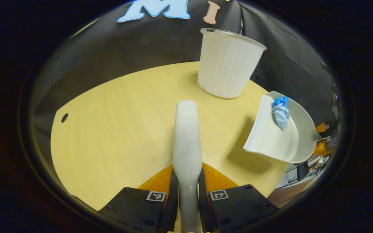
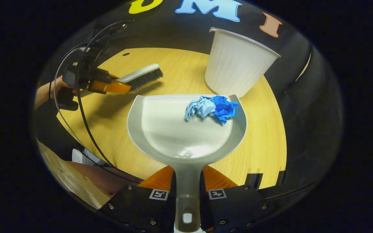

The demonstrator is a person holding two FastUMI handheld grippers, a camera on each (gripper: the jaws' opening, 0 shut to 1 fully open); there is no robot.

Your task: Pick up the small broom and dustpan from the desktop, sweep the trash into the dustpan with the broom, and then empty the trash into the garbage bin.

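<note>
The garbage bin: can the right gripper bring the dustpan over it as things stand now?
Probably yes: the right gripper holds the dustpan lifted, and nothing stands between it and the garbage bin.

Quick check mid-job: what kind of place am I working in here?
Most likely a staged recording booth, not a home: a light wooden desktop with black cloth hung behind it, a white ribbed garbage bin standing on the desk, and cables beside it.
</note>
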